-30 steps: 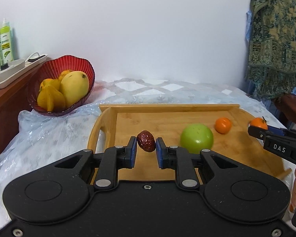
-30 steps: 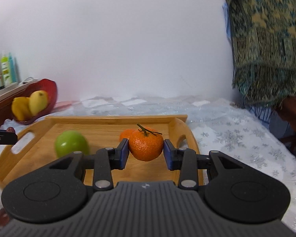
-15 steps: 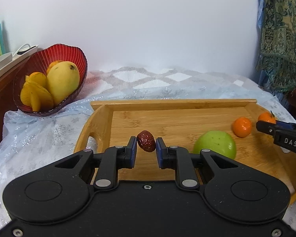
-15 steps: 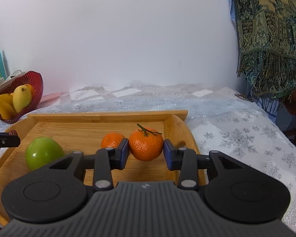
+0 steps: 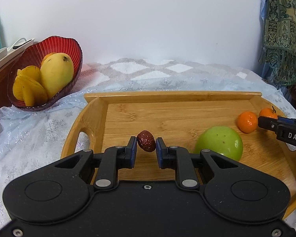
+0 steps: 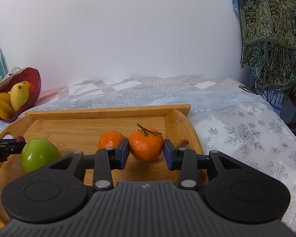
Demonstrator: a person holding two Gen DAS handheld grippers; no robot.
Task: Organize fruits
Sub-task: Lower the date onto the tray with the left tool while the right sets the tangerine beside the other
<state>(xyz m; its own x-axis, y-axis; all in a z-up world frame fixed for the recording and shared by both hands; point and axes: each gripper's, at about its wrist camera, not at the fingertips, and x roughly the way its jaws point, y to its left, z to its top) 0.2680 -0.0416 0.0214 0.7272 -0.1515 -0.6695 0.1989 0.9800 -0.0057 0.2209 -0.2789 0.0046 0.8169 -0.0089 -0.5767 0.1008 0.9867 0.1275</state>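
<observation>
Left tool [image 5: 146, 150] clenched on a small wrinkled red date [image 5: 146, 143], held over the near left part of the wooden tray [image 5: 173, 96]. Right tool [image 6: 146, 152] gripping a stemmed tangerine [image 6: 146, 146] at the tray's right end, beside the handle cut-out; whether the fruit touches the board cannot be told

Already on the tray: a green apple [image 5: 220, 142] between the two tools, and a second tangerine [image 6: 110, 139] just beside the held one. Red glass bowl [image 5: 49, 45] with a mango [image 5: 56, 75] and yellow starfruit sits off the tray to the left, on the sparkly cloth over the bed

Judged step: setting both fruits down on the tray

Doing it well:
- lower each fruit until it rests on the board before loosening, so nothing drops or rolls
- the date is light and may cling to a pad; ease the jaws apart slowly and lift straight back
- keep the held tangerine off its neighbour, or it may nudge that one along
- the apple looks free to roll; give it room from both sides
- place the date on flat board, away from the left handle slot
</observation>
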